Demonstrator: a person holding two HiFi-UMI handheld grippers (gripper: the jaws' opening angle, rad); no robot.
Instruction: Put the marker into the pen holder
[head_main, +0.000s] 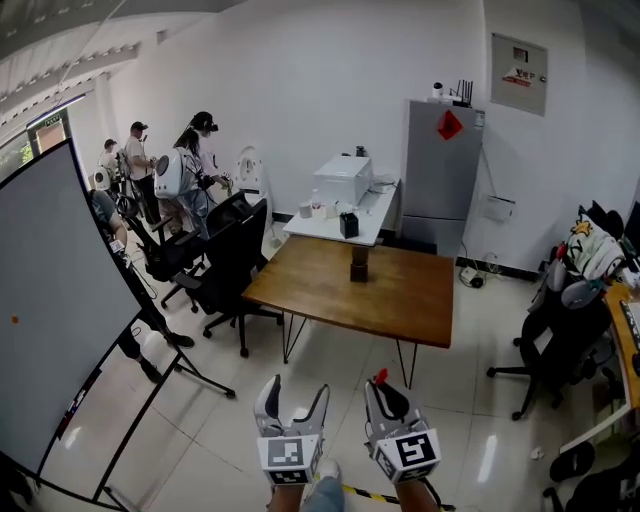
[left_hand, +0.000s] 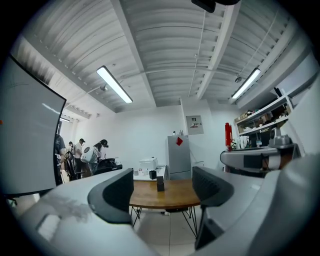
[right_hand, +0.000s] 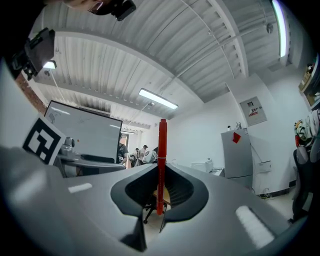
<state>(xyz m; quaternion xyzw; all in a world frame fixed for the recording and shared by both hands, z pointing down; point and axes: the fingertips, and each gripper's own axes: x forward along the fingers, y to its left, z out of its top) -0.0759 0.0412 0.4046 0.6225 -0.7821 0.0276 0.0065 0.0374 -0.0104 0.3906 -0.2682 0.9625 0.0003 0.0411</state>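
Note:
A red marker (right_hand: 162, 160) stands upright between the jaws of my right gripper (right_hand: 161, 192), which is shut on it. In the head view only the marker's red tip (head_main: 380, 377) shows above the right gripper (head_main: 384, 392). My left gripper (head_main: 293, 397) is held low beside it, open and empty; in the left gripper view its jaws (left_hand: 162, 192) stand wide apart. The dark pen holder (head_main: 359, 265) stands on the far side of the brown wooden table (head_main: 330, 290), well ahead of both grippers; the left gripper view also shows the pen holder (left_hand: 160, 184).
A black office chair (head_main: 232, 270) stands at the table's left. A large board on a stand (head_main: 60, 320) fills the left. Behind the table are a white desk with a printer (head_main: 343, 180) and a grey fridge (head_main: 440, 170). Several people (head_main: 180, 170) stand at the back left. More chairs (head_main: 560, 340) are at the right.

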